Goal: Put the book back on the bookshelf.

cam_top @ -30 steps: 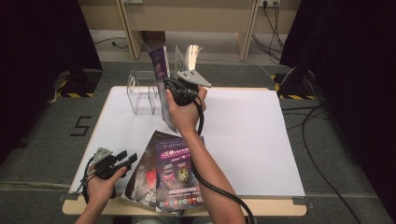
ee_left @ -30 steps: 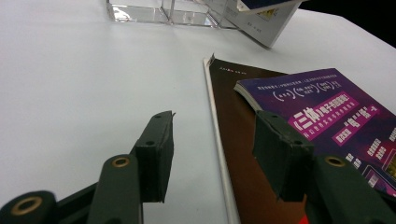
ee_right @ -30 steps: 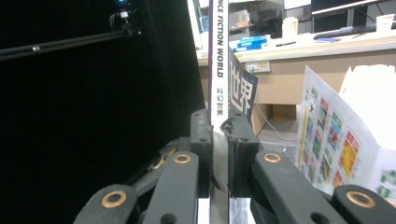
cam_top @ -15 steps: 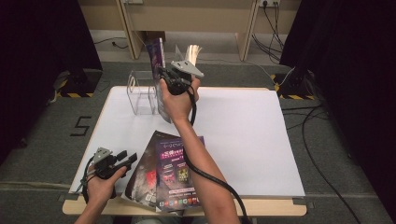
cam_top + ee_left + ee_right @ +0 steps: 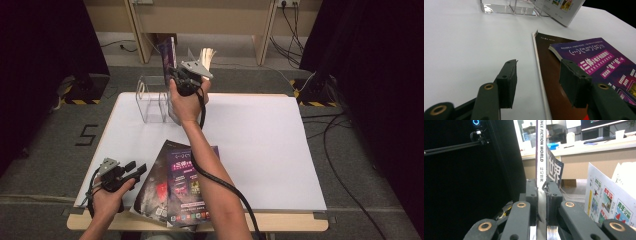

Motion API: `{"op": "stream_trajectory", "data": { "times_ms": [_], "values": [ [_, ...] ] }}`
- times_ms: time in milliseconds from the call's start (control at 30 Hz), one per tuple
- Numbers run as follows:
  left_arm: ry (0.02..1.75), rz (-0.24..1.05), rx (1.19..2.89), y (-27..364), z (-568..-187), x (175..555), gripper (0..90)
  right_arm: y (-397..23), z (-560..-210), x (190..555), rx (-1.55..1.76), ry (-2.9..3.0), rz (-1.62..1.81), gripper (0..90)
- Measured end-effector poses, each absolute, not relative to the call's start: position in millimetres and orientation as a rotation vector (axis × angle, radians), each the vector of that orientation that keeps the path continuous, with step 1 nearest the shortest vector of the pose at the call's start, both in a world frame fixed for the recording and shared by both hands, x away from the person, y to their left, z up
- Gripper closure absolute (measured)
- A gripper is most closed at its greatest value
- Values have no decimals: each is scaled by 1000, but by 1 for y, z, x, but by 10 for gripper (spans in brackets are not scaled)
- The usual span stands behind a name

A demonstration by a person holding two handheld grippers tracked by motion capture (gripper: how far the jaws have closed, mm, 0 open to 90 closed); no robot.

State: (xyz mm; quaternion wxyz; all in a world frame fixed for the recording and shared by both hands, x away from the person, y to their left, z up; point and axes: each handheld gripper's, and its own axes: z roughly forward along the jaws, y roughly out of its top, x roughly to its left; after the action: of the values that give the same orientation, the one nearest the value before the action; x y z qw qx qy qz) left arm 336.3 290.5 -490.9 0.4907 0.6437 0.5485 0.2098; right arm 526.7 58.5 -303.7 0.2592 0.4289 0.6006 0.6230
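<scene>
My right gripper [image 5: 176, 75] is raised over the table's far edge and shut on a thin magazine [image 5: 167, 54], which stands upright. In the right gripper view both pads [image 5: 532, 195] press its white spine [image 5: 540, 157], printed "SCIENCE FICTION WORLD". Beside it a white-backed magazine [image 5: 205, 55] [image 5: 609, 197] leans in the clear acrylic rack [image 5: 150, 100] with its pages fanned. At the front left my left gripper [image 5: 134, 169] [image 5: 540, 72] rests open on the table, its jaws empty. They point at a dark magazine [image 5: 551, 75] [image 5: 155, 187] with a purple one [image 5: 594, 57] [image 5: 187, 172] lying on it.
The white table [image 5: 260, 140] has bare surface to the right of the forearm. The rack [image 5: 509, 6] stands near the back left. Desk legs and cables [image 5: 325, 80] lie beyond the table, with dark curtains on both sides.
My right hand has carried the upright magazine farther from me and slightly left, over the rack. The left gripper has stayed in place.
</scene>
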Motion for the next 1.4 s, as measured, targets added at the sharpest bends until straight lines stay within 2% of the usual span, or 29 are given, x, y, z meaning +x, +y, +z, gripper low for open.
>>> {"op": "stream_trajectory", "data": {
  "times_ms": [500, 833, 1233, 1400],
  "values": [
    [1329, 506, 1563, 291, -491, 336, 478, 66, -312, 538, 1185, 1601, 1678, 832],
    [1328, 500, 1564, 291, -492, 336, 479, 71, -339, 545, 1216, 1638, 1607, 831],
    [1331, 499, 1564, 290, -493, 336, 480, 59, -352, 531, 1227, 1636, 1575, 817],
    [1328, 495, 1568, 289, -493, 336, 480, 52, -345, 529, 1242, 1682, 1554, 797]
  ]
}}
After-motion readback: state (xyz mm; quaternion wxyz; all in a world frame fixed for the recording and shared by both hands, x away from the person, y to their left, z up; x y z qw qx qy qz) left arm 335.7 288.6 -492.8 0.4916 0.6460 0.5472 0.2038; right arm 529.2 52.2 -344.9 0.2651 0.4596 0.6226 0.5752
